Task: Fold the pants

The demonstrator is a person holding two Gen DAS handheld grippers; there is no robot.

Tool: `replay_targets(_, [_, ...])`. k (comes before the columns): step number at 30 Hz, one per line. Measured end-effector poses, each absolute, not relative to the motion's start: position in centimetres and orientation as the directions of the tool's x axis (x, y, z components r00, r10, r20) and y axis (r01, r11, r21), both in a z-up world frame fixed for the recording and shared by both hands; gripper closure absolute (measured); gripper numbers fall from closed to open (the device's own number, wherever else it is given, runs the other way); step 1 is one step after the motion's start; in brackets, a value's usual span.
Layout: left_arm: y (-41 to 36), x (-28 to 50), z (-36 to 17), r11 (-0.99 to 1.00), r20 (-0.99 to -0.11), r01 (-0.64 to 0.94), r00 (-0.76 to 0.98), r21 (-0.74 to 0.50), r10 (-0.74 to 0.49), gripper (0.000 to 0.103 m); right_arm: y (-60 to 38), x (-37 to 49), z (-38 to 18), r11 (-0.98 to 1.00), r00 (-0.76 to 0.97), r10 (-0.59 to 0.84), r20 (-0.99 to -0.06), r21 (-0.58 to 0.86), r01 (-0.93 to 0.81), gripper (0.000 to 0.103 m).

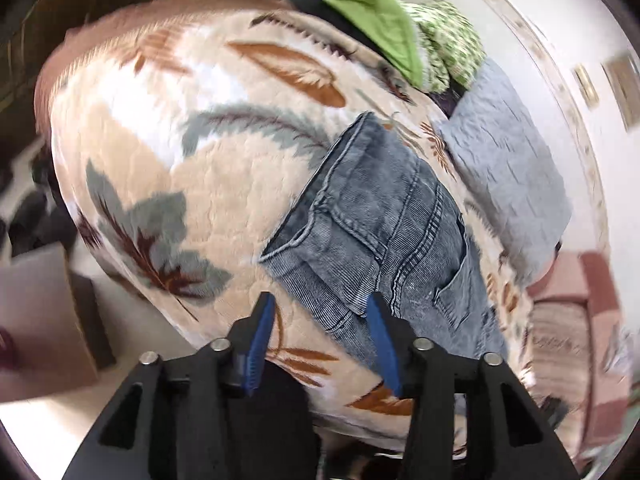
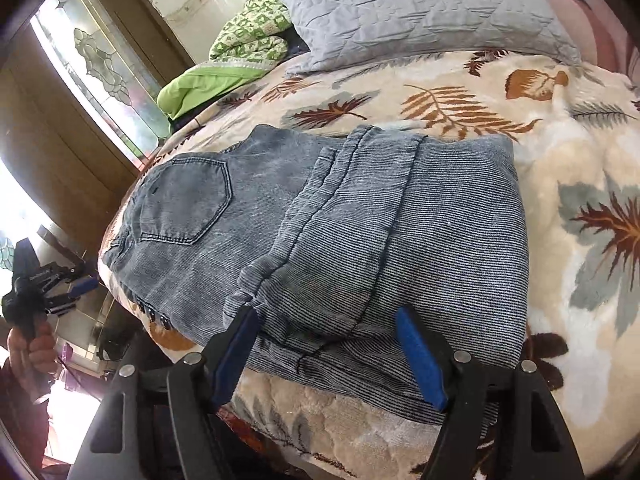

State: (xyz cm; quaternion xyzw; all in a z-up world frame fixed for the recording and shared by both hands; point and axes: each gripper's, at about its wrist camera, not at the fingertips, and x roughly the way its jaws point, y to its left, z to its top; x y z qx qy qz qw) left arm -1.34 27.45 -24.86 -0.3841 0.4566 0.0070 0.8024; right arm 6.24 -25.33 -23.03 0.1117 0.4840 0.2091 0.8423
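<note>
Both sets of jaws stood apart and held nothing. My right gripper hung wide over the near edge of the folded pants, low centre of the frame. The pants lay on the bed, hem loose on top. My left gripper sat half-spread beside them. I judged a careless nudge could spill the loose upper fold.

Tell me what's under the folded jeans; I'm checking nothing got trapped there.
The jeans lie on the leaf-print blanket, which shows all around them. Whatever sits directly beneath the denim, or between its folded layers, is covered.
</note>
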Motion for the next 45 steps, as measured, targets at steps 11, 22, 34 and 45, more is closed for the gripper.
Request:
replay_targets(11, [27.1,1.4,-26.7,0.600,-0.669,-0.380,0.638,-0.704,-0.382,0.033,-24.1,5.2,-23.3,0.907,0.480,0.415,-0.773,0.306,-0.291,0.024])
replay_targets(22, [27.2,2.9,-27.3,0.669,-0.714,-0.377,0.614,-0.641,-0.338,0.088,-24.0,5.1,-23.2,0.907,0.485,0.410,-0.773,0.291,-0.304,0.022])
replay_targets(34, [22.8,2.8,-18.7,0.818,-0.655,-0.168,0.694,-0.551,-0.299,0.095,-28.0,5.8,-21.5,0.872,0.562,0.471,-0.680,0.457,-0.178,0.023])
replay_targets(45, [16.1,2.6,-12.1,0.883,-0.598,0.034,0.723,-0.468,-0.345,0.096,-30.5,7.3,-20.8,0.780,0.572,0.553,-0.605,0.617,-0.101,0.023])
